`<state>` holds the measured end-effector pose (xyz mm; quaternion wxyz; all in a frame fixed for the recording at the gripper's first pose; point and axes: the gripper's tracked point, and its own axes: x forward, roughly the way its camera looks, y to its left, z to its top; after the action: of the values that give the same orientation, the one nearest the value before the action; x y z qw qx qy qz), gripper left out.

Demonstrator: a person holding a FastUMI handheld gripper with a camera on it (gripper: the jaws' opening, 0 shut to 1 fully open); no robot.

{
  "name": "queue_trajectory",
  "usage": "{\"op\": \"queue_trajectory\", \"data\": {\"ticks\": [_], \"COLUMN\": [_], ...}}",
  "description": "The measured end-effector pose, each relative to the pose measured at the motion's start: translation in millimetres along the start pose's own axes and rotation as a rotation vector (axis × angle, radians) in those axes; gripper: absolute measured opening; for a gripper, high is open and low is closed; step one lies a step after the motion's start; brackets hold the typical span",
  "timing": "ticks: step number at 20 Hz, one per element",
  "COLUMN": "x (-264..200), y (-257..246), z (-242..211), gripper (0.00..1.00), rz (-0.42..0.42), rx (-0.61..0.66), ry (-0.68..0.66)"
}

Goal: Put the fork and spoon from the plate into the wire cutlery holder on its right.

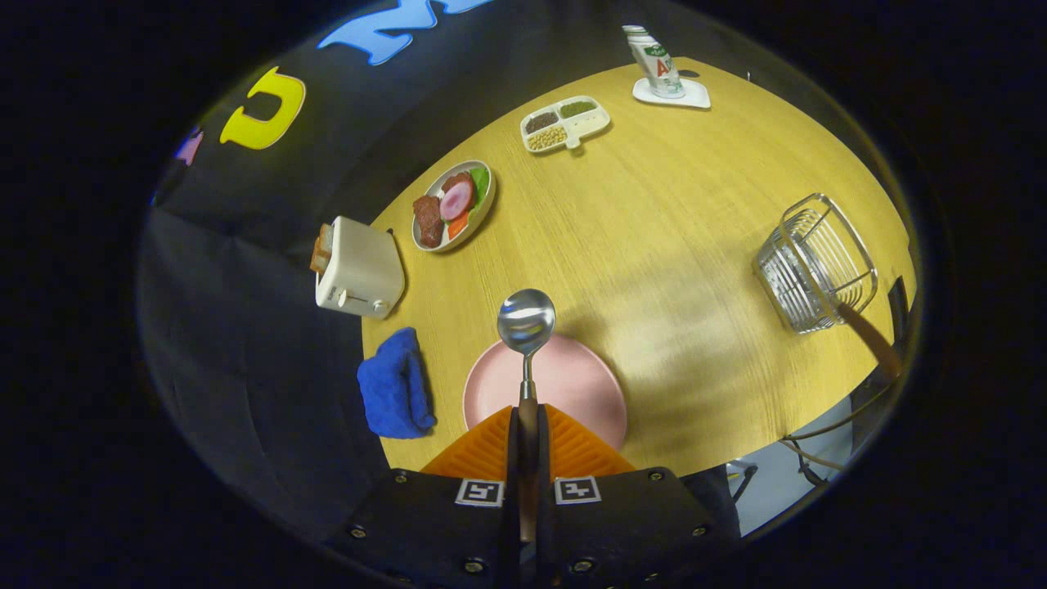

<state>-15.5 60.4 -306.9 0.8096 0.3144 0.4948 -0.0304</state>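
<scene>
My gripper (527, 425) is shut on the spoon (527, 321), its two fingers pressing the wooden handle from both sides. The spoon points straight ahead with its shiny bowl held up in the air above the far rim of the pink plate (572, 384). The plate lies on the wooden table just under and ahead of the fingers, and its visible surface is bare. The wire cutlery holder (814, 263) stands well off to the right of the plate, with a wooden handle (871, 337) sticking out of it over its near rim.
A blue cloth (395, 383) lies left of the plate, a white toaster (358, 270) with bread beyond it. Farther back sit a dish of food (452, 204), a divided tray of beans (564, 124) and a carton on a coaster (656, 61). The table edge (761, 458) runs near right.
</scene>
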Motion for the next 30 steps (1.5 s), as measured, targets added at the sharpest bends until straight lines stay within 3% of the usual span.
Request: {"op": "queue_trajectory", "data": {"ticks": [8,14,20,30], "x": [-77,-117,-117,-106], "y": [-66,-128,-168,-179], "z": [63,73,53,52], "gripper": [0.08,0.08,0.08,0.08], "rz": [-0.055,-0.122,-0.172,-0.178], "rx": [0.075,0.107,0.122,0.149], "ry": [-0.130,-0.146,-0.049,0.057]}}
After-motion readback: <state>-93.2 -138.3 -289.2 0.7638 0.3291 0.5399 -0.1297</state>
